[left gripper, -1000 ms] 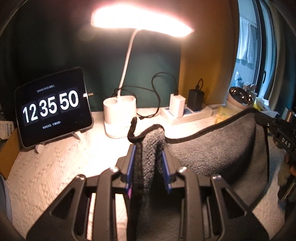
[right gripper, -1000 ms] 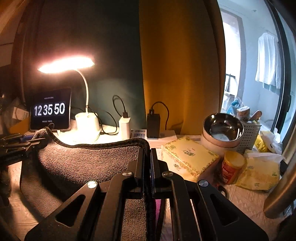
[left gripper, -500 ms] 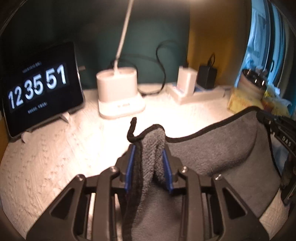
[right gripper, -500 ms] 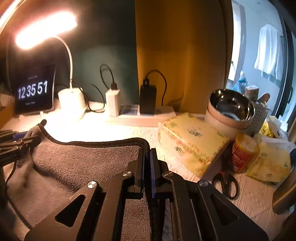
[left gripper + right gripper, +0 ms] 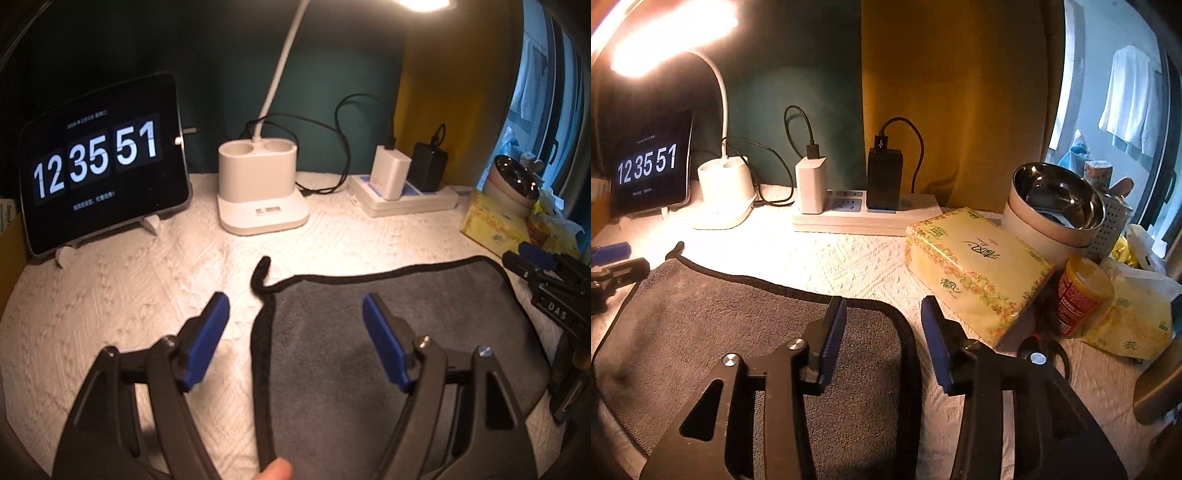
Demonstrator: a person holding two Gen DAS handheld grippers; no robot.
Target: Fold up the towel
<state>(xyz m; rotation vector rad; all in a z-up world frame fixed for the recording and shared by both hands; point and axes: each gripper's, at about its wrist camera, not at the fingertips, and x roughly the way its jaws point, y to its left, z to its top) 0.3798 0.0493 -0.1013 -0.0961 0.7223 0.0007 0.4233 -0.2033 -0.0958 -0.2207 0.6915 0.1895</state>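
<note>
A grey towel [image 5: 388,321] with a black hem lies flat on the white textured table cover [image 5: 110,302]; it also shows in the right wrist view [image 5: 720,325]. My left gripper [image 5: 295,321] is open and empty above the towel's far left corner, where a black hanging loop [image 5: 260,273] sticks out. My right gripper [image 5: 882,332] is open and empty above the towel's far right corner. Each gripper shows at the edge of the other's view, the right one [image 5: 546,280] and the left one [image 5: 613,269].
At the back stand a tablet clock [image 5: 99,162], a white lamp base [image 5: 262,192] and a power strip with chargers [image 5: 864,214]. To the right are a tissue box [image 5: 975,266], steel bowl [image 5: 1056,199], yellow jar [image 5: 1082,291] and scissors [image 5: 1041,350].
Both grippers carried the towel's corners forward and down, then opened and let go. The towel now lies flat on the table instead of hanging between them.
</note>
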